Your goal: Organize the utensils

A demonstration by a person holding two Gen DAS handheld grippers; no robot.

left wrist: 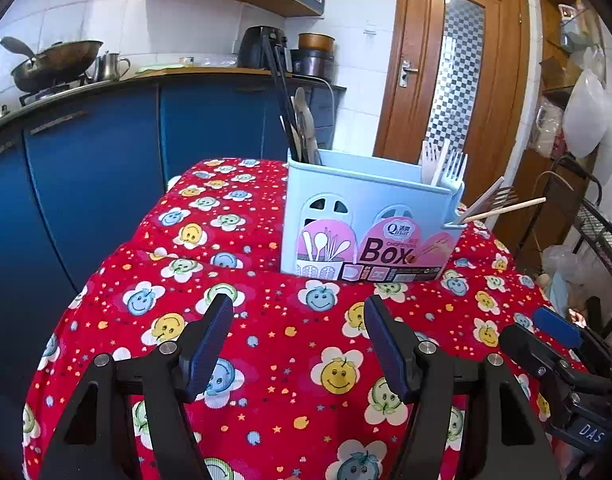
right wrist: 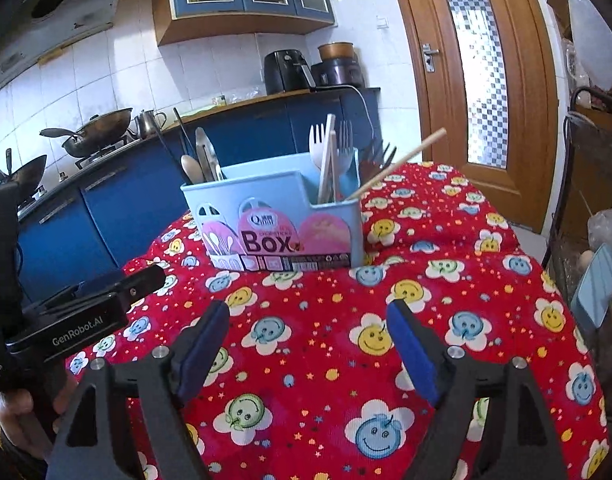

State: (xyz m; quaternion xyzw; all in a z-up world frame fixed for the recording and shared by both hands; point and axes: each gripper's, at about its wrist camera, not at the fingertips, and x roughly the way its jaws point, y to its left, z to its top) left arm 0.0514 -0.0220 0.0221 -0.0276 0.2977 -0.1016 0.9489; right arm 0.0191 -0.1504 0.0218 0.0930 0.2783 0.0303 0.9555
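**Both claws idle before the utensil box, one chopstick leaning out**

A pale blue utensil box (right wrist: 278,216) stands upright on the bench (right wrist: 326,360), which is draped in a red smiley-flower cloth, with both claws held low in front of it and well apart from it. The left claw (left wrist: 298,320) has its blue-padded fingers spread wide and grips nothing; the right claw (right wrist: 308,326) is likewise spread and empty. The box lies straight ahead of each claw, its long side running across their line of approach. White plastic forks (right wrist: 332,148) stand upright in the right-hand compartment; a wooden spoon (right wrist: 191,168) and dark chopsticks (left wrist: 280,96) rise from the left-hand one. A single pale wooden chopstick (right wrist: 398,164) leans out of the box's right end, its long axis tilted up and away to the right, beside a dark fork (right wrist: 380,154). Judging by the views, the right claw looks the better placed for that leaning stick, which appears the likeliest piece left to straighten, though neither claw is close.

The box's pink label reads "Box" in large dark letters, with "CHOPSTICKS" in small type above and a "Q"-marked brand badge too small to read fully. "GenRobot.AI" is printed on the left claw's body; "DAS" shows on the right one's housing.
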